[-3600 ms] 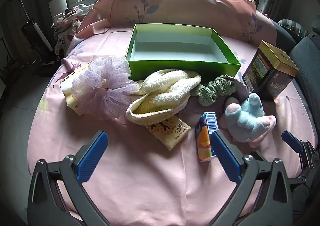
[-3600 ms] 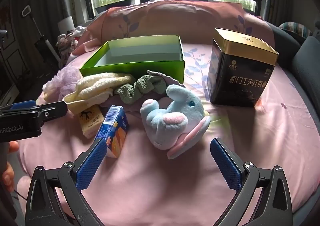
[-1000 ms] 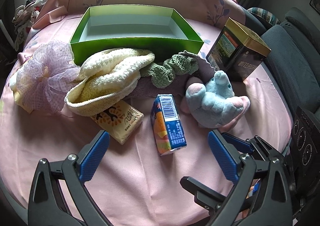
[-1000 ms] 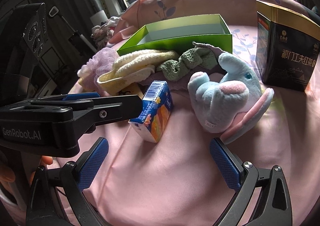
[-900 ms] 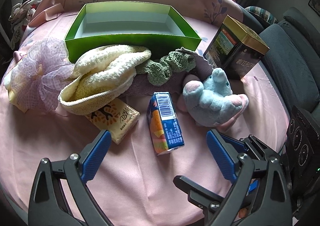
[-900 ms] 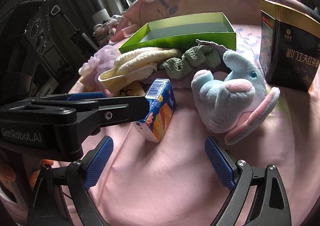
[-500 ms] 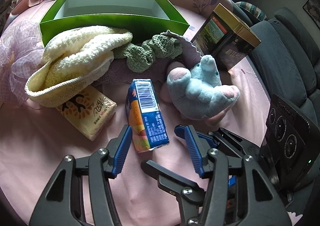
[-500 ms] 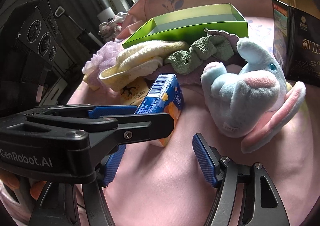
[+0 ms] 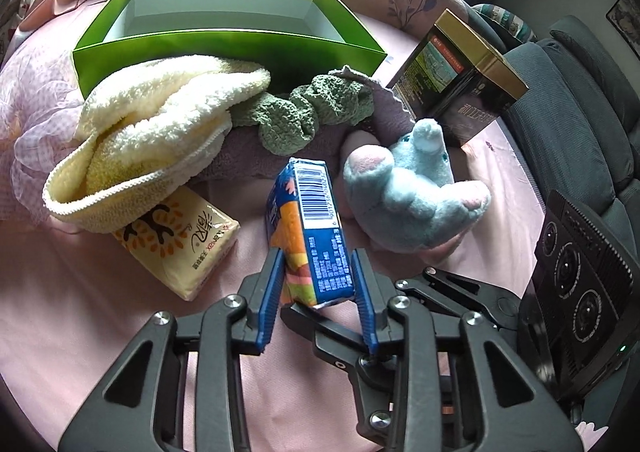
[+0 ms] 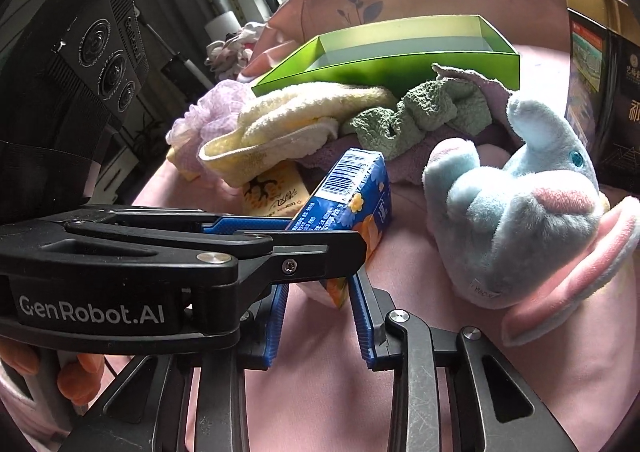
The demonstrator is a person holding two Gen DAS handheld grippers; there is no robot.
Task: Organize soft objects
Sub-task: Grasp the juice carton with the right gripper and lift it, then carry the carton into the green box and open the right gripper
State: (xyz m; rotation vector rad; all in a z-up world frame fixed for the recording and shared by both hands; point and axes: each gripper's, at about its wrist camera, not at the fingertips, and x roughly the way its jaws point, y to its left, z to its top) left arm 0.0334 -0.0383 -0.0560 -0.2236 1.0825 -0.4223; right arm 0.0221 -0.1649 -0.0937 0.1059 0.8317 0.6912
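Note:
A blue and orange tissue pack (image 9: 310, 228) lies on the pink bed, and my left gripper (image 9: 318, 284) is shut on its near end. It also shows in the right wrist view (image 10: 352, 195). My right gripper (image 10: 320, 304) has its pads close on both sides of the same pack's lower end; whether they touch it is unclear. Behind lie a cream towel (image 9: 160, 123), a green cloth (image 9: 312, 111), a purple cloth (image 9: 240, 159) and a blue plush toy (image 9: 412, 187). An empty green box (image 9: 224, 47) stands at the back.
A yellow tissue pack (image 9: 180, 240) lies under the cream towel's edge. A lilac mesh puff (image 9: 24, 119) is at the left. A black and gold tin (image 9: 460, 91) stands at the right. Grey sofa cushions (image 9: 580, 111) border the bed's right side.
Both grippers moved in on the blue and orange tissue pack and narrowed from wide open. The left one has taken hold of the pack's near end.

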